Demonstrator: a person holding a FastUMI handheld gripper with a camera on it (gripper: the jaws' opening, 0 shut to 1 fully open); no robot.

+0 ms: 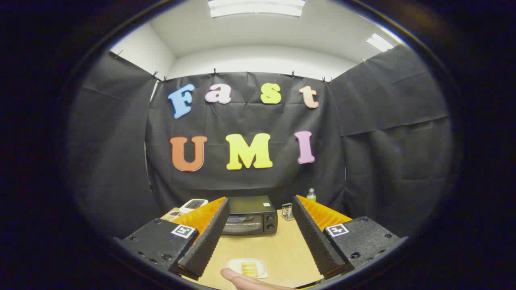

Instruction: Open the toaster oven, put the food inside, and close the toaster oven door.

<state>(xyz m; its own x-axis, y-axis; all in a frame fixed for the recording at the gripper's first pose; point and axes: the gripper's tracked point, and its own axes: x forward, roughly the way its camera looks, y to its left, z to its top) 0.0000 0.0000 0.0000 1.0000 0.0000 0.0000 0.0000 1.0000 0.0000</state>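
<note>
Black cloth hangs on three sides of the booth, clipped along its top edge, with white wall and two bright ceiling lights above it. Below, a pale wooden table (282, 249) runs from the near edge back to the cloth.

At the far end of the table sits the toaster oven (250, 215) — black, with its glass door shut and two round knobs stacked at its right side. A small white sticker shows on its top, too small to read. To its left lies a white device (193, 204) with a dark panel, and beside that a small tan packet, partly hidden behind the finger. To the oven's right stands a small clear glass container (287, 212), and further back near the cloth a small bottle (311, 195) with a green cap; any label on it is too small to make out.

The gripper (260, 213) is spread wide with nothing held. Its two fingers, ribbed black inside and orange outside, frame the oven between their tips. Each black finger base carries a square black-and-white marker tag.

Close in, between the finger bases, a white rectangular plate (234, 266) lies on the table with the food (249, 268) — a yellowish, ridged piece — resting on it. A person's hand (246, 281) shows just beside the plate's near edge.
</note>
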